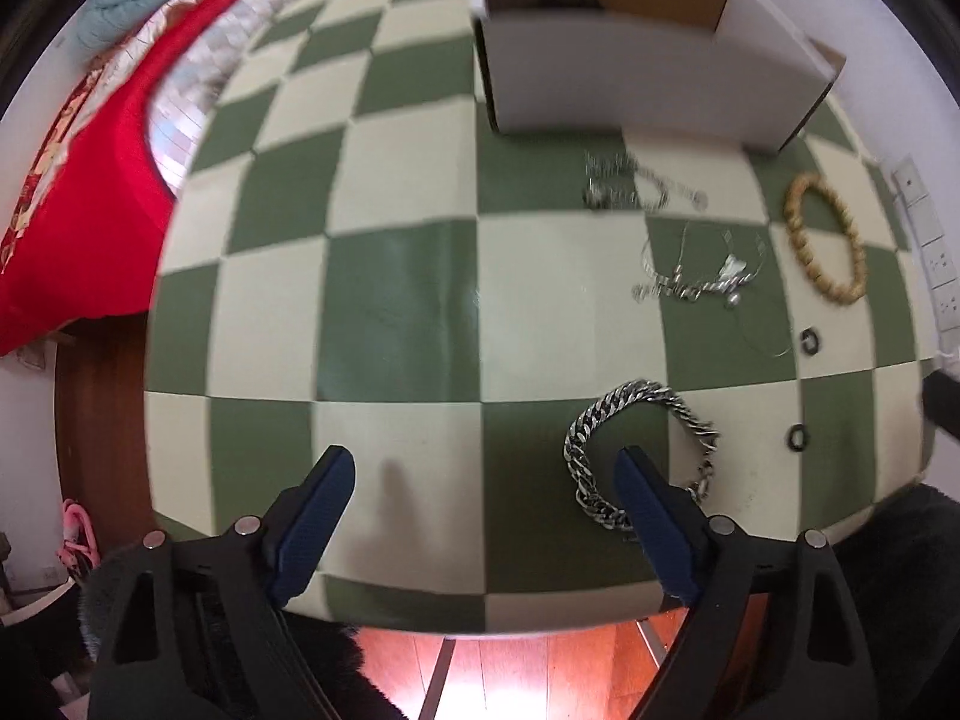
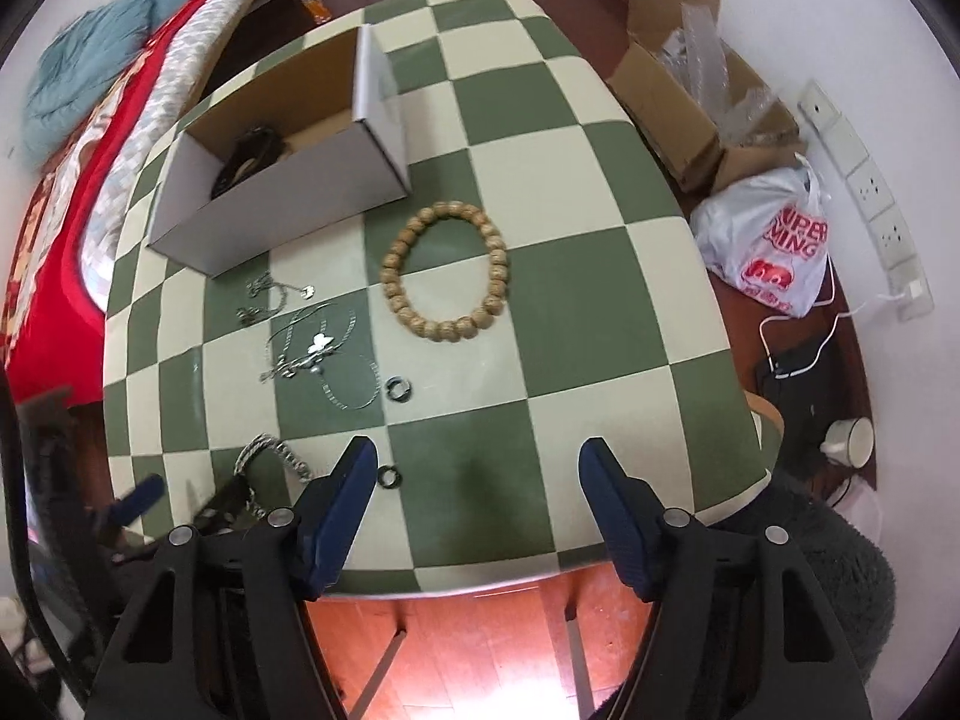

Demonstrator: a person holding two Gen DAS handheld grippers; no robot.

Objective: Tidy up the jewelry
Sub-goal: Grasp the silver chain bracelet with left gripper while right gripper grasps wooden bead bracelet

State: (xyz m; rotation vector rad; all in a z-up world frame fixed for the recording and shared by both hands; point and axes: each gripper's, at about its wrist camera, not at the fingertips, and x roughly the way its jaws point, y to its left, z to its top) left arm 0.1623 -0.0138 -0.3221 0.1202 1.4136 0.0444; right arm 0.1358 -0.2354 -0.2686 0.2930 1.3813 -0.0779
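Note:
On a green and cream checked table (image 1: 390,300) (image 2: 540,312) lie a heavy silver chain bracelet (image 1: 636,450) (image 2: 270,450), a wooden bead bracelet (image 1: 825,240) (image 2: 445,270), tangled thin silver necklaces (image 1: 696,282) (image 2: 312,354), a smaller silver chain (image 1: 636,186) (image 2: 264,300) and two small dark rings (image 1: 810,341) (image 2: 398,389), (image 1: 798,437) (image 2: 389,476). An open cardboard box (image 1: 630,78) (image 2: 282,204) at the back holds a dark item (image 2: 252,156). My left gripper (image 1: 486,474) is open; its right finger overlaps the silver chain bracelet. My right gripper (image 2: 480,468) is open over bare table.
A bed with red and blue bedding (image 1: 90,180) (image 2: 60,150) lies left of the table. On the floor to the right are a cardboard box with plastic wrap (image 2: 690,96), a white plastic bag (image 2: 768,240), a mug (image 2: 852,444) and cables. Wall sockets (image 2: 864,192) are at the right.

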